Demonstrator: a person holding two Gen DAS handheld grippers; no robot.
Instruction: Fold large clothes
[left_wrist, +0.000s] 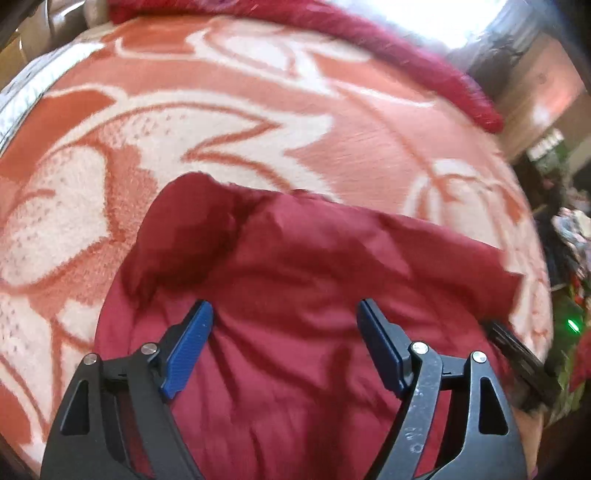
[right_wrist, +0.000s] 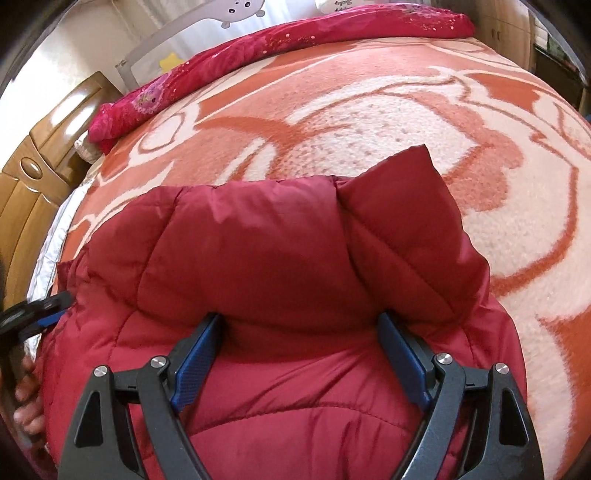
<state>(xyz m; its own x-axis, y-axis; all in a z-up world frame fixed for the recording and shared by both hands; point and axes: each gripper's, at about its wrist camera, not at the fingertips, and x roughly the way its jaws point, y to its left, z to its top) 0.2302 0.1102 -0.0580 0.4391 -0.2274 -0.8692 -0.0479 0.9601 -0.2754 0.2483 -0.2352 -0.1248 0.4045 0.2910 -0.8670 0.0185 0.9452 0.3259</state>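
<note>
A dark red quilted puffer jacket (right_wrist: 258, 251) lies on the bed, its near part folded into a thick bulge. My right gripper (right_wrist: 298, 317) points down at it with jaws wide. The blue fingertips (right_wrist: 207, 332) rest against the padding and the bulge swells between them, not pinched. In the left wrist view the jacket (left_wrist: 295, 258) shows smoother, creased fabric. My left gripper (left_wrist: 284, 306) hovers open over it with nothing between its blue pads (left_wrist: 192, 343). Each gripper shows in the other's view: the left gripper (right_wrist: 40, 306) at the jacket's left edge, the right gripper (left_wrist: 517, 350) at the right.
An orange and cream flower-patterned blanket (right_wrist: 406, 122) covers the bed. A crimson rolled quilt (right_wrist: 277, 40) lies along its far side. A wooden cabinet (right_wrist: 33, 170) stands at the left, and a hand (right_wrist: 26, 387) shows at the lower left. Cluttered furniture (left_wrist: 565, 229) stands beyond the bed's right edge.
</note>
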